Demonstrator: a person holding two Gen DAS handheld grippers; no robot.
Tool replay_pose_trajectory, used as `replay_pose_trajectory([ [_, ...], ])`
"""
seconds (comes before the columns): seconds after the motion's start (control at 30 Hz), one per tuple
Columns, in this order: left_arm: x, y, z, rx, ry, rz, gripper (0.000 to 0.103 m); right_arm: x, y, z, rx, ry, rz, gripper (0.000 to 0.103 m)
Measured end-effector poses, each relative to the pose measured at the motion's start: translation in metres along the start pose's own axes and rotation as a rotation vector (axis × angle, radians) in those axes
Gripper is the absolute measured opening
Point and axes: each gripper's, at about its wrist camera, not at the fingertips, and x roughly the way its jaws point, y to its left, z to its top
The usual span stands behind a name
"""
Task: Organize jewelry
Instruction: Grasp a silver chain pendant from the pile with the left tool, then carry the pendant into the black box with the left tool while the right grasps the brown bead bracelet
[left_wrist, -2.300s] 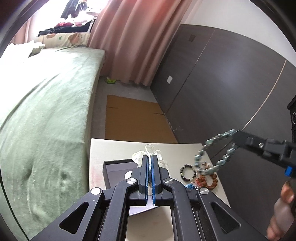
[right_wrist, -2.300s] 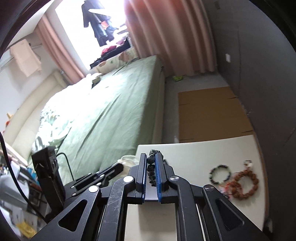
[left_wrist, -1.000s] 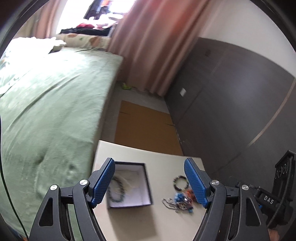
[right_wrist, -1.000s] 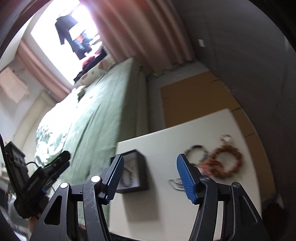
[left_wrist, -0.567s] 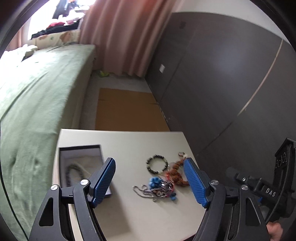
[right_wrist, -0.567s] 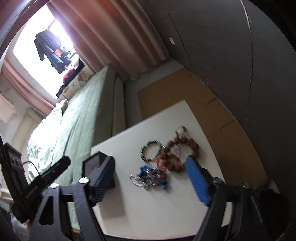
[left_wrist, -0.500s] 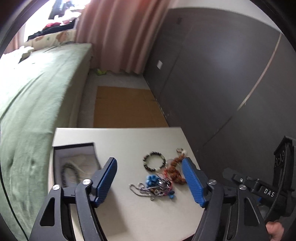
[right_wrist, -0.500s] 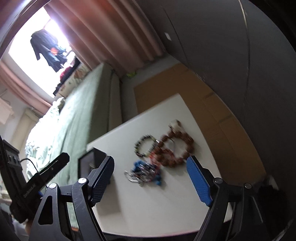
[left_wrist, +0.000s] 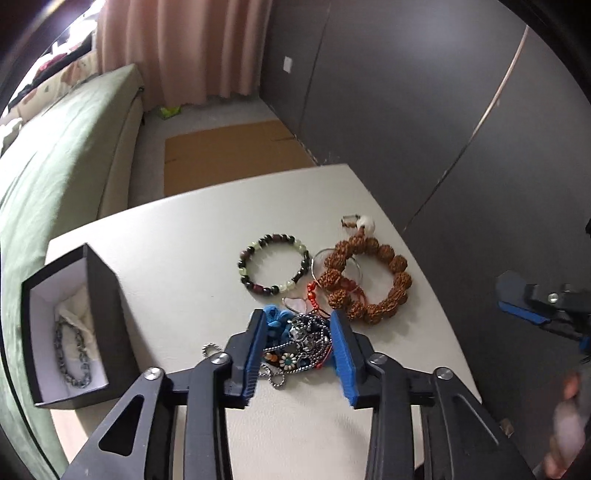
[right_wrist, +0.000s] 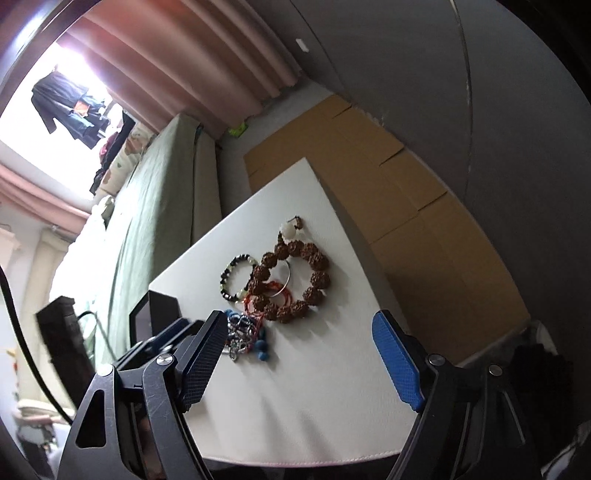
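- Left gripper (left_wrist: 298, 345): jaws partly open, straddling tangled silver-chain and blue-bead jewelry pile (left_wrist: 295, 343) at lower centre on white surface (left_wrist: 184, 236); nothing clamped.
- Right gripper (right_wrist: 299, 358): wide open, empty.
- Pile looks light, limp, snag-prone; pinch the dense middle.

Daylight blows out the bright window (right_wrist: 55, 122) behind pink pleated curtains (right_wrist: 207, 70); the room is dim, edges bend, corners vignette black.
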Motion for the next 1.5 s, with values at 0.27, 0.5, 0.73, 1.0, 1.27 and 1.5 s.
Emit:
replay_pose_trajectory([
  [0.27, 0.026, -0.001, 0.001, 0.010, 0.045, 0.013, 0.033, 0.010, -0.008, 0.005, 0.010, 0.021, -0.011, 0.081],
  [0.5, 0.043, 0.002, -0.003, -0.026, 0.089, -0.014, 0.021, 0.020, 0.000, 0.005, -0.003, 0.040, -0.020, 0.081],
  [0.73, 0.040, 0.009, -0.003, -0.053, 0.089, -0.036, 0.013, 0.033, 0.010, 0.000, -0.009, 0.070, -0.008, 0.081],
  [1.0, -0.018, 0.021, 0.005, -0.069, -0.039, -0.092, 0.013, 0.043, 0.016, -0.004, -0.010, 0.083, -0.018, 0.081],
  [1.27, -0.086, 0.044, 0.017, -0.112, -0.204, -0.118, 0.013, 0.052, 0.030, -0.007, -0.036, 0.084, -0.016, 0.080],
  [1.5, -0.125, 0.070, 0.031, -0.148, -0.299, -0.076, 0.013, 0.061, 0.046, -0.005, -0.076, 0.061, -0.042, 0.077],
])
